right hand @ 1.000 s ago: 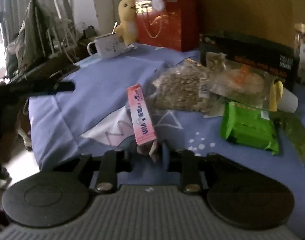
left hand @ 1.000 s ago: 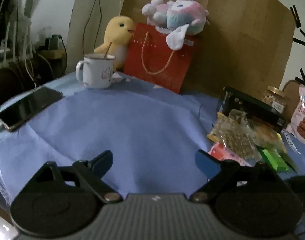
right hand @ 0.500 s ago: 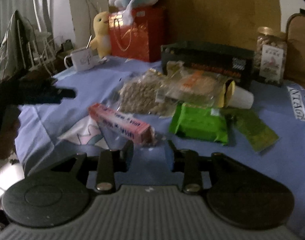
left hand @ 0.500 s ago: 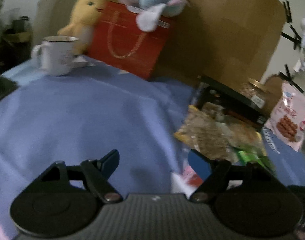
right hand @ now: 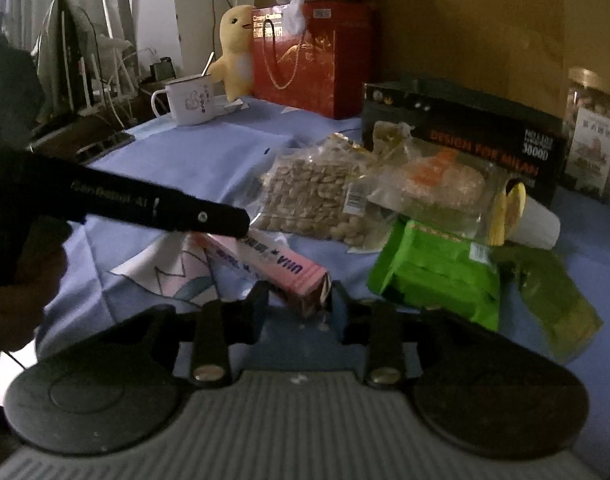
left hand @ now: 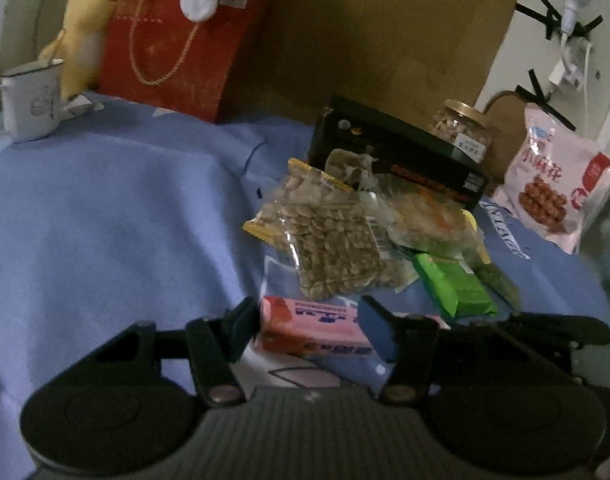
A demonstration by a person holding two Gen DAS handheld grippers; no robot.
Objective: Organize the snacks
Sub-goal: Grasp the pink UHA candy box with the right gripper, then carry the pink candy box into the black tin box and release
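The left claw (left hand: 309, 326) is closing, its jaws either side of one end of the pink snack box (left hand: 313, 326) but not yet pressing it. At three o'clock from it, the right claw (right hand: 301, 302) is narrowing onto the box's other end, seemingly gripping it. The seed bag (left hand: 329, 236) lies at twelve o'clock on the blue-covered desk (left hand: 105, 220).
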